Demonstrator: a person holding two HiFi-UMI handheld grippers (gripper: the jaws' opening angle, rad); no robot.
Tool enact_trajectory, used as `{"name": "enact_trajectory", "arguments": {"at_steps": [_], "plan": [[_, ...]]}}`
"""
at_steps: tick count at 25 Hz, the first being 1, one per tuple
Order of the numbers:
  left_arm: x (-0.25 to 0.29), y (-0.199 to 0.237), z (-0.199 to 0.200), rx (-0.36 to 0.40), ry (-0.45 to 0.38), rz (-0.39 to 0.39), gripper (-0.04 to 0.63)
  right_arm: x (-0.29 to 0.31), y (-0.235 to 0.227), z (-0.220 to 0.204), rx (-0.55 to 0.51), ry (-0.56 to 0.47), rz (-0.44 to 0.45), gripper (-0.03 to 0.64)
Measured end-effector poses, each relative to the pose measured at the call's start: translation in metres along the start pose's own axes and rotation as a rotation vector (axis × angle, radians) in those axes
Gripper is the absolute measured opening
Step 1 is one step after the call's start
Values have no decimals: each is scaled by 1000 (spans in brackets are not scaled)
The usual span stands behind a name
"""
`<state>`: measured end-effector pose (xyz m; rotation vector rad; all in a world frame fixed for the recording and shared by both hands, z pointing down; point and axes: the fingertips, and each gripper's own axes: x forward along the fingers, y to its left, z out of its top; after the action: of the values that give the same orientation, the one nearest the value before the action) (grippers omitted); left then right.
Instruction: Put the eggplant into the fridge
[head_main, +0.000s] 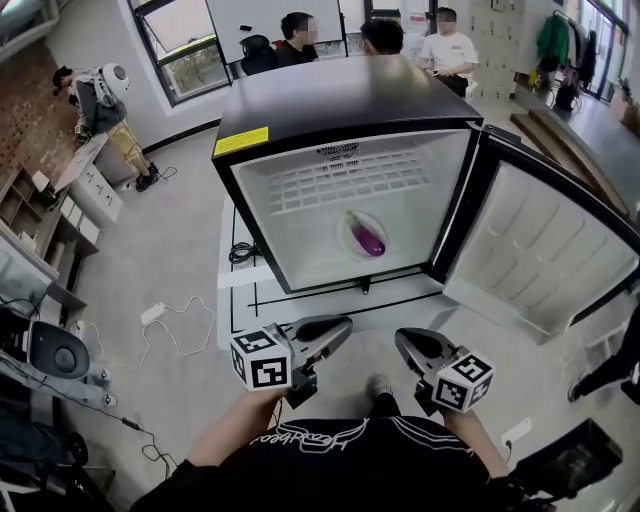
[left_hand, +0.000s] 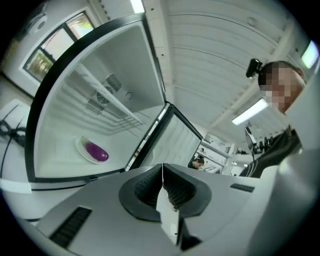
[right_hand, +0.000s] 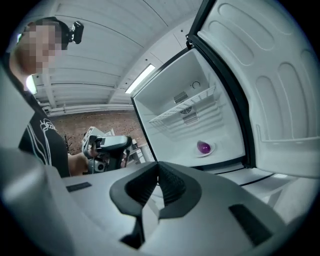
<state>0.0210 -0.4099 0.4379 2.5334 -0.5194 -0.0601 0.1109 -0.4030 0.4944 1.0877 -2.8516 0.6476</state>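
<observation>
The purple eggplant (head_main: 367, 239) lies on a white plate (head_main: 349, 228) inside the open fridge (head_main: 340, 100). Its door (head_main: 540, 250) stands wide on the right. The left gripper (head_main: 343, 326) and right gripper (head_main: 402, 341) hang in front, jaws pressed together, empty. People (head_main: 445, 45) are behind the fridge.

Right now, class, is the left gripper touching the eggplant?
Apart. The head view shows the left gripper, jaws shut and empty, held outside the open fridge, while the eggplant lies on a plate inside it: a plain gap.

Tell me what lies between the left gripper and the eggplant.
Head view: between the left gripper and the eggplant lie a strip of white table, the fridge's black lower frame, and the rim of the eggplant's plate.
</observation>
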Motion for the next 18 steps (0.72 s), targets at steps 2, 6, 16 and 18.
{"name": "enact_trajectory", "arguments": {"at_steps": [2, 6, 16, 18], "plan": [[-15, -19, -5, 109, 22, -15, 9, 1, 16, -6, 5, 3, 20, 6], [-39, -48, -18, 221, 58, -50, 9, 0, 49, -12, -2, 9, 53, 6], [-72, -73, -62, 237, 96, -48, 9, -11, 105, -19, -37, -8, 106, 6], [-74, -76, -64, 227, 90, -47, 9, -12, 112, -20, -40, -8, 108, 6]]}}
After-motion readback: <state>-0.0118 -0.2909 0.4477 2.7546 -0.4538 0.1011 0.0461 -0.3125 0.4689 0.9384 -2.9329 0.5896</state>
